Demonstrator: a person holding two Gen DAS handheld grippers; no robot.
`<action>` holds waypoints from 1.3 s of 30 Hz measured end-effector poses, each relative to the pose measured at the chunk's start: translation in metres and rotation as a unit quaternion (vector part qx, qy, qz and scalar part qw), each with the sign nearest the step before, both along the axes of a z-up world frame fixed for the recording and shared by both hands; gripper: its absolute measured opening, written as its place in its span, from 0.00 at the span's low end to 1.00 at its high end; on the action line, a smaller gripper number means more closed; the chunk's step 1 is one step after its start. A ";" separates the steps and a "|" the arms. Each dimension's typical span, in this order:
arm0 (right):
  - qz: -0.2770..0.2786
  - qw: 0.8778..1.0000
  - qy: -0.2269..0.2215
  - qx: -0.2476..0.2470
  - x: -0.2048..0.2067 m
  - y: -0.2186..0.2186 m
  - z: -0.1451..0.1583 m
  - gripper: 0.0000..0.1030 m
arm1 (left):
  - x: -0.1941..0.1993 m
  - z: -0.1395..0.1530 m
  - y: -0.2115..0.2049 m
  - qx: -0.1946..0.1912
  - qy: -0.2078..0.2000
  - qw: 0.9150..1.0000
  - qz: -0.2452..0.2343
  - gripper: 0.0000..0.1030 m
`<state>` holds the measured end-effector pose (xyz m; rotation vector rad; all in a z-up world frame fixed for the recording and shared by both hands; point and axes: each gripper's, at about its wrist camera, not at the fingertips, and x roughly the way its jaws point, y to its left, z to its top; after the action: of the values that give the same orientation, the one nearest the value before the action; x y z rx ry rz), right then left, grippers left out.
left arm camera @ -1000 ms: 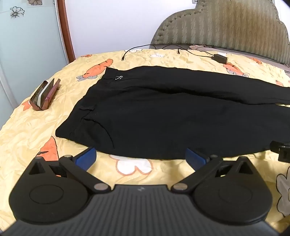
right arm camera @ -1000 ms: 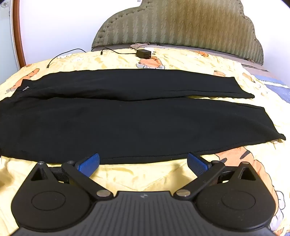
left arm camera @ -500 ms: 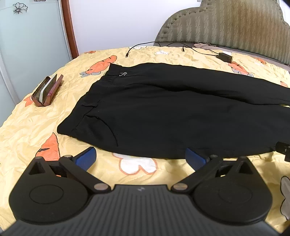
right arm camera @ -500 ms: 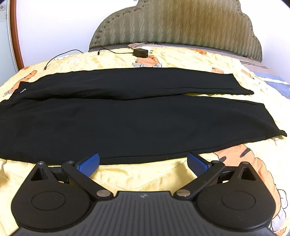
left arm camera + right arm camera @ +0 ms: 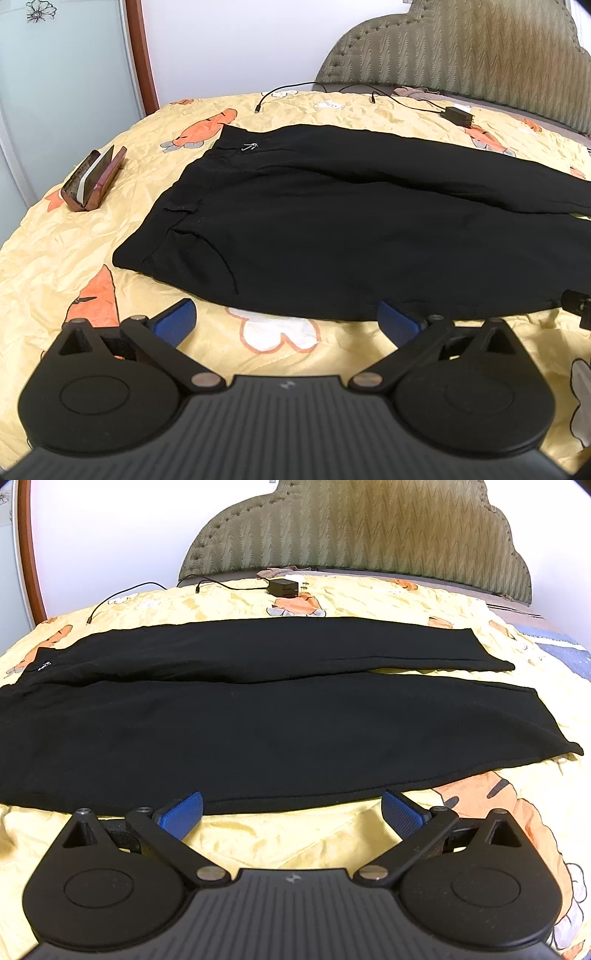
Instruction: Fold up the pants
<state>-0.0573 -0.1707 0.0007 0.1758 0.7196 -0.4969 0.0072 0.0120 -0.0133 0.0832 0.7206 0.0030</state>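
Flat across a bed covered by a wrinkled yellow bedspread with orange carrot prints (image 5: pixel 55 251) lies a pair of black fabric pants (image 5: pixel 351 229), spread out with the two legs side by side and running toward the right. Its waistband sits at the left end, where a small silver clasp (image 5: pixel 250 146) shows near the far corner. In the right wrist view the pants (image 5: pixel 258 723) stretch across the whole width, the two leg hems ending at the right, the far leg slightly apart from the near one at the cuffs.

Just short of the near edge of the pants, the left gripper (image 5: pixel 286 320) hovers over the bedspread with its blue-padded jaws spread wide and holding nothing. Likewise the right gripper (image 5: pixel 293 808) has its jaws wide apart and empty, their tips at the near edge of the near leg; contact with the fabric cannot be judged.

Left of the waistband, well apart from it, rests a brown open case (image 5: pixel 94 179). Near the olive quilted headboard (image 5: pixel 351 528) lies a black charger block (image 5: pixel 282 588) with black cables (image 5: pixel 122 596) trailing across the bedspread.
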 end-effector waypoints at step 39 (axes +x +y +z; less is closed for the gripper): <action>-0.034 0.999 0.007 -0.020 -0.018 -0.039 -0.001 1.00 | -0.002 -0.019 -0.003 0.018 0.000 0.999 -0.037 1.00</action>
<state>-0.0754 -0.2099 -0.0004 0.1608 0.7193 -0.5783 0.0052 0.0094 -0.0325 0.1440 0.7174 -0.0549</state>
